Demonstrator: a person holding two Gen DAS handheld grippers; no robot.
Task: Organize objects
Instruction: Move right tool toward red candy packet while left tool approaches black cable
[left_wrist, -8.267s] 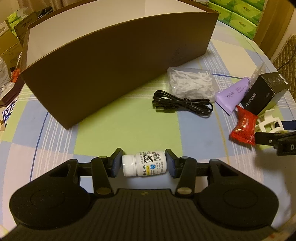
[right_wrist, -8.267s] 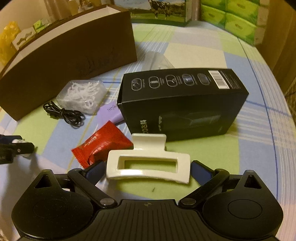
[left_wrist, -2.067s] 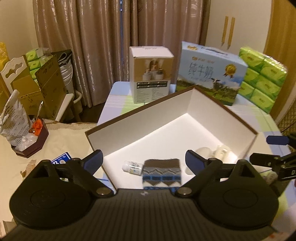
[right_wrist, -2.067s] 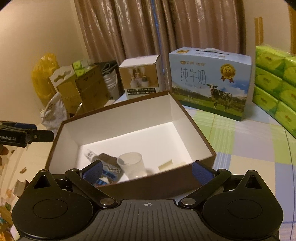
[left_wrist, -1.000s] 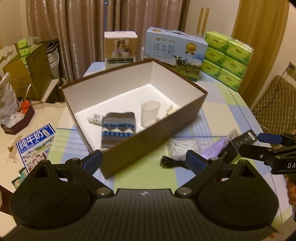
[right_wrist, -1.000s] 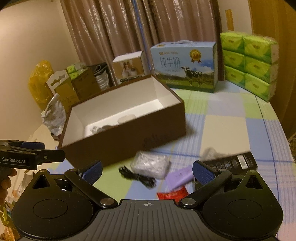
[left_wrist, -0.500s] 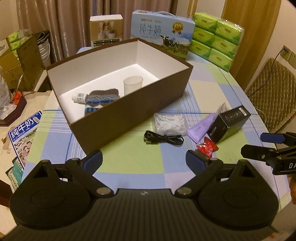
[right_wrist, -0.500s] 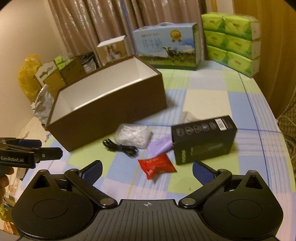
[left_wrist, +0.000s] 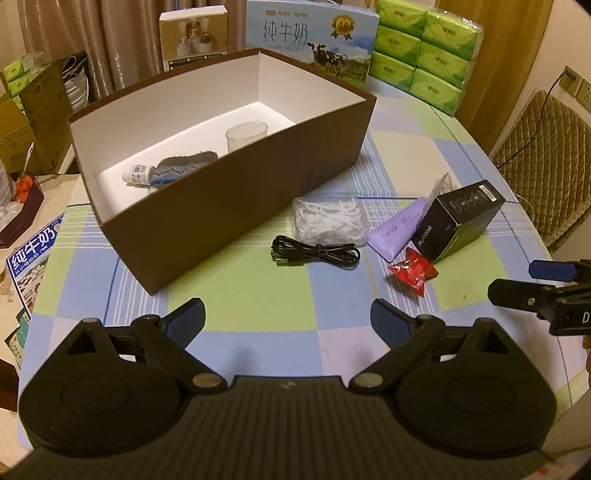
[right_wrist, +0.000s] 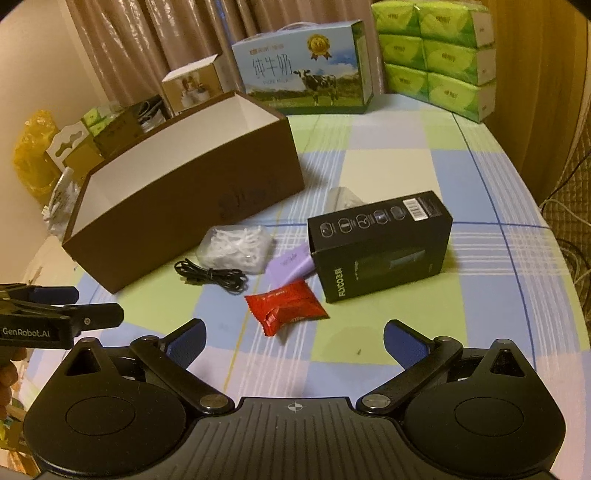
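With a cup (left_wrist: 246, 136), bottle (left_wrist: 137, 172) and knit pouch (left_wrist: 184, 167) already in the brown box (left_wrist: 236, 199), both tools (left_wrist: 287, 320) (right_wrist: 293, 338) hang wide and empty while five items wait on the counter (left_wrist: 236, 291) at two o'clock.

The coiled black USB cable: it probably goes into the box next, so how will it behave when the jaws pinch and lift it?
The coiled black USB cable looks thin and loosely looped, so it will likely be floppy and sag or uncoil when lifted. Its plug end sticks out, so it may dangle. It lies flat on the checked tablecloth, so a low pinch seems needed.
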